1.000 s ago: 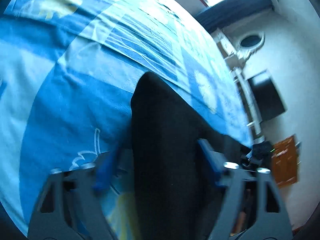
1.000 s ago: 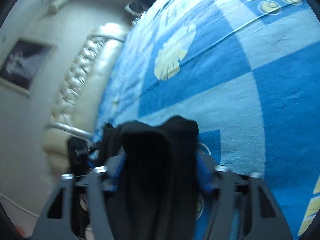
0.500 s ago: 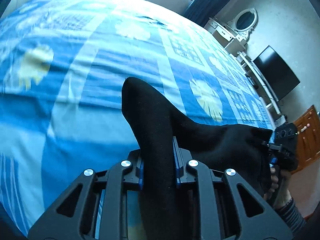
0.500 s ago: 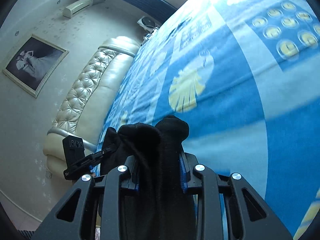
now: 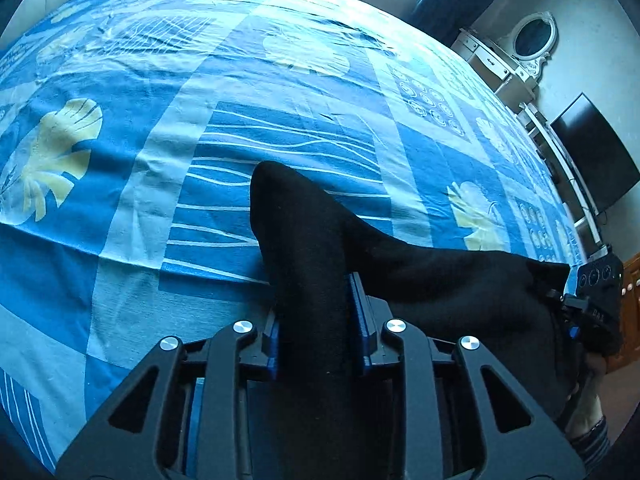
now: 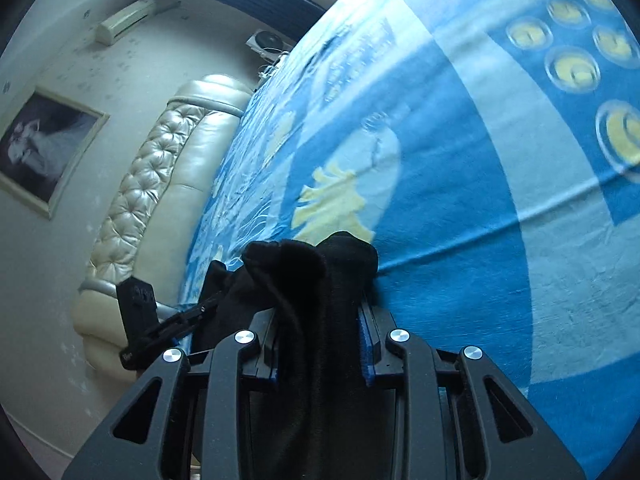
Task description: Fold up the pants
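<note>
So the bed (image 5: 132, 288) fills most of both views, covered in a blue patchwork bedspread (image 5: 280, 92) with pale shell prints, a bit wrinkled but otherwise bare. Loads of open room on it ahead of both tools. In my left view the far edge runs along a wall with a white dresser (image 5: 492, 64) and its oval mirror (image 5: 534, 38), and a dark TV screen (image 5: 596, 156) sits past the right edge. In my right view the padded cream headboard (image 6: 160, 184) lines the bed's left edge, with a framed picture (image 6: 40, 148) on the wall beyond it and an air conditioner (image 6: 124, 20) up high.

The black pants (image 5: 316, 280) are bunched and strung between my two tools, over the near part of the bed. From the left camera the cloth runs off to the right toward the other tool.

Left gripper (image 5: 318, 324): jaws set narrow, both blue pads pressed onto a thick fold of the pants. They clamped down hard and have just eased apart a touch, cloth between them the whole way.

Right gripper (image 6: 322, 342): also narrow, squeezing a rumpled wad of the pants (image 6: 316, 280), which pokes out past the fingertips. Its jaws have just been closing onto that cloth.

In the right view I can see the left gripper at the lower left, near the headboard side, with cloth hanging from it.
</note>
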Available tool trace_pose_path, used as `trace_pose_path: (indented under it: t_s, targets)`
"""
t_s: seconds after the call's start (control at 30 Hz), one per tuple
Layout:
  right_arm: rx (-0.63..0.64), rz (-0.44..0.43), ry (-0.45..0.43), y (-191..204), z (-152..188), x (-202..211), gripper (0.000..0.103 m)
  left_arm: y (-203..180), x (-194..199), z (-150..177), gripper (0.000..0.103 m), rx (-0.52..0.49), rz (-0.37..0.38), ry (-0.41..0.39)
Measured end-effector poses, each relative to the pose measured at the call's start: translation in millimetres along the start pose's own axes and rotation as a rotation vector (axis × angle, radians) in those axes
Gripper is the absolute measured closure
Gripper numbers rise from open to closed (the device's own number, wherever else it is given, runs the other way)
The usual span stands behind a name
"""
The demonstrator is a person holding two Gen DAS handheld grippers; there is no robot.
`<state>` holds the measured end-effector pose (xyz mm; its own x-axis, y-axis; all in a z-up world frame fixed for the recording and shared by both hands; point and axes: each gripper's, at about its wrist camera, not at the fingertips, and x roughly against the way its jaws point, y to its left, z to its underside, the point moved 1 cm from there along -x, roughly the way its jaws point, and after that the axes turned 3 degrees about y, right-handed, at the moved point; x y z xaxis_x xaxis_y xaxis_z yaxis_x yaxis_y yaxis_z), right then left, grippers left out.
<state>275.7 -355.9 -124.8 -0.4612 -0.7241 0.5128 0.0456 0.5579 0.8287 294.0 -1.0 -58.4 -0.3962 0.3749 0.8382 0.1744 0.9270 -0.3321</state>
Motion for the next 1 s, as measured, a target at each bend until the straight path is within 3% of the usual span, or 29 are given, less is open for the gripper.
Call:
trace_pose_path:
  t_s: [0.6, 0.67, 0.77, 0.8, 0.83, 1.0]
  targets:
    - [-0.026, -0.037, -0.013, -4.8, 2.0, 0.9, 0.074, 0.4, -1.8, 1.4, 0.072, -0.01, 0.01, -0.016]
    - [-0.033, -0.04, -0.013, -6.2, 2.4, 2.7, 0.073, 0.1, -1.5, 1.7, 0.067, -0.016, 0.002, -0.016]
    - [-0.071, -0.065, -0.015, -8.4, 4.4, 7.3, 0.066, 2.5, 3.8, 4.1, 0.05, 0.003, 0.008, -0.026]
    - [-0.082, -0.072, -0.016, -8.2, 5.3, 9.2, 0.064, 5.6, 8.0, 6.2, 0.035, 0.022, 0.005, -0.031]
    - [-0.097, -0.074, -0.019, -7.7, 7.3, 13.7, 0.061, 9.0, 12.6, 8.6, 0.028, 0.045, 0.012, -0.034]
    - [-0.139, -0.089, -0.03, -7.1, 30.3, 46.3, 0.044, 27.4, 43.7, 40.3, 0.024, 0.137, 0.125, -0.022]
